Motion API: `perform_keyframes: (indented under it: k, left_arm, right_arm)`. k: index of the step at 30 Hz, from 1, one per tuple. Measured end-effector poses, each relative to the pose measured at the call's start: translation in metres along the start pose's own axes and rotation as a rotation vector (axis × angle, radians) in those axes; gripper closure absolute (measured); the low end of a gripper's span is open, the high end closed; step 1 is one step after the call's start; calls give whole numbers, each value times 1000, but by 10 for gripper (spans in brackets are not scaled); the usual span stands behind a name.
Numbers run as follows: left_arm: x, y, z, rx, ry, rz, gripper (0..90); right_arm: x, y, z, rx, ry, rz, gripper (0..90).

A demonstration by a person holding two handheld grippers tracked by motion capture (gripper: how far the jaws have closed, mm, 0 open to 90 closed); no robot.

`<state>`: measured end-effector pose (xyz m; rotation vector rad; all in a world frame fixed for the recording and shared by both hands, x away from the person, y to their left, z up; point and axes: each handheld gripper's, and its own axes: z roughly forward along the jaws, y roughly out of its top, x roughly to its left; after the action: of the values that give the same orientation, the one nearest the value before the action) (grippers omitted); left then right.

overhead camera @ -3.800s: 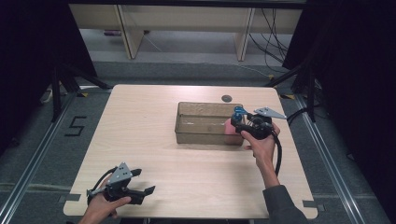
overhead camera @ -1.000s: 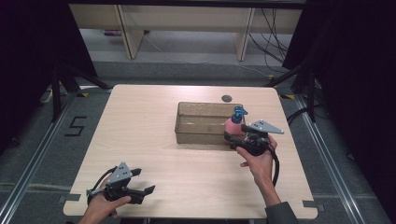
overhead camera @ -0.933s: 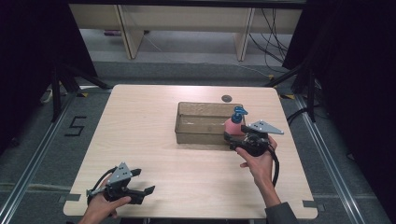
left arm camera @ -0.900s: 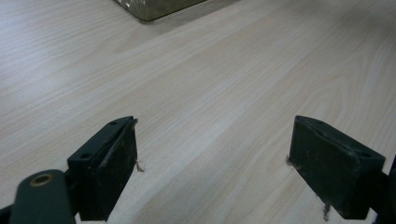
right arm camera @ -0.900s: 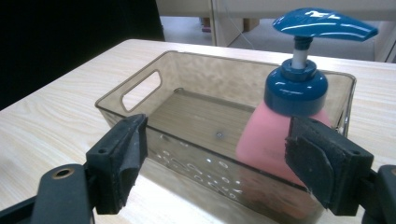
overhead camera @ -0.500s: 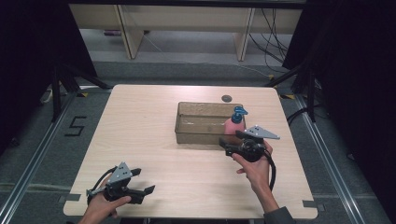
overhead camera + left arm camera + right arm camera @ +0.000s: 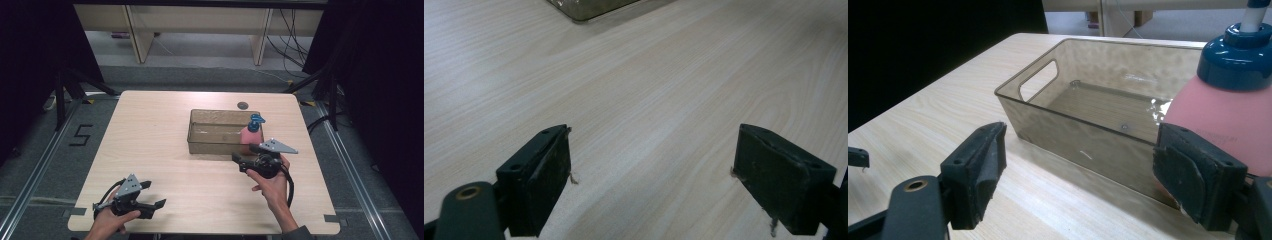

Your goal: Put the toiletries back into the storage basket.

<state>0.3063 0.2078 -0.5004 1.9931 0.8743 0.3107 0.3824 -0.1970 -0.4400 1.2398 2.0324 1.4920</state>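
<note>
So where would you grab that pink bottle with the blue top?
Probably by the wide pink body of the bottle, coming level from the near side, where the open right gripper is. It stands upright in the right end of the clear bin, so the near wall may force a grip above the rim.

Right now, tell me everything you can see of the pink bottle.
The pink bottle is opaque, plastic-looking, with rounded shoulders, a dark blue collar and a blue pump head on a pale stem. It stands upright inside the clear brownish bin, at its right end, close to the near wall. No jaw touches it; the right gripper sits open just outside the bin.
</note>
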Motion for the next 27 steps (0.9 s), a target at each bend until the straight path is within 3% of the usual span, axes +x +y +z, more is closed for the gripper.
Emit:
perform_keyframes:
  k: [4,7,18,20,21,24,26,27]
  left_arm:
    - [0,0,0,-6,-4,-8,148]
    - [0,0,0,-6,-6,-8,147]
    - [-1,0,2,-13,-3,-13,148]
    - [-1,1,2,-2,-1,-3,148]
    - [-2,3,3,-3,-5,-10,148]
    - [-2,2,5,-1,-11,6,148]
    - [-3,1,6,-3,-3,-12,148]
    - [-1,2,4,11,-4,1,148]
  right_arm:
    - [0,-2,-1,-8,-9,-22,219]
    - [4,-6,-1,15,7,19,218]
    - [3,-13,-3,1,26,4,217]
    - [3,-14,-3,19,22,-3,217]
    - [6,-17,0,20,39,26,216]
    - [4,-19,0,35,53,8,216]
    - [3,-20,1,38,40,-6,215]
    - [4,-21,1,35,45,6,215]
